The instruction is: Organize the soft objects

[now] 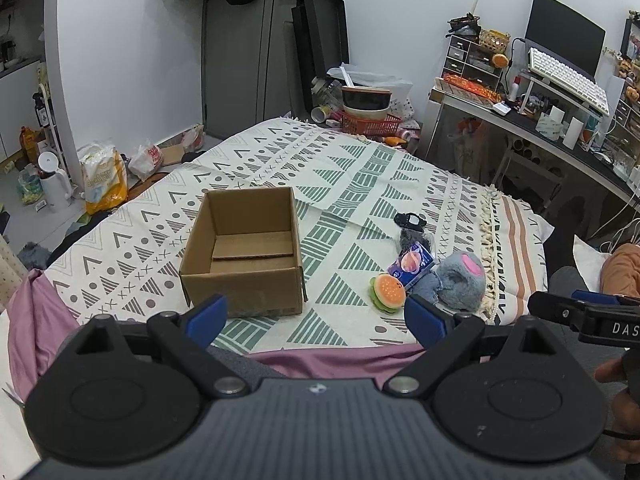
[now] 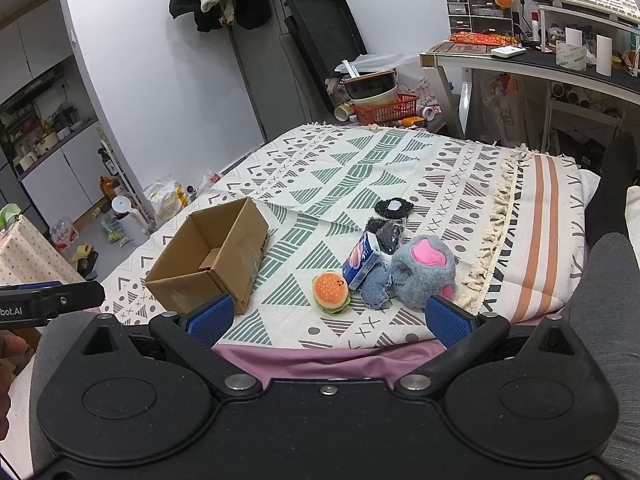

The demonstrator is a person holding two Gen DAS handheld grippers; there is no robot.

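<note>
Both grippers, left [image 1: 316,318] and right [image 2: 329,317], hang at the near edge of the bed [image 2: 400,168], fingers spread wide and holding nothing. The box [image 1: 244,252] sits empty just ahead of the left fingers, while the toys lie ahead of the right fingers: burger [image 2: 331,293], blue carton [image 2: 362,262], grey plush [image 2: 424,270], black pieces [image 2: 390,220] behind. I'd start with the burger, since it's nearest and clear of the pile: straddle it from above, close gently, carry it left over the box.

"DAS" in white on the right gripper [image 1: 588,312], "bot.AI" on the left gripper [image 2: 48,300]
</note>
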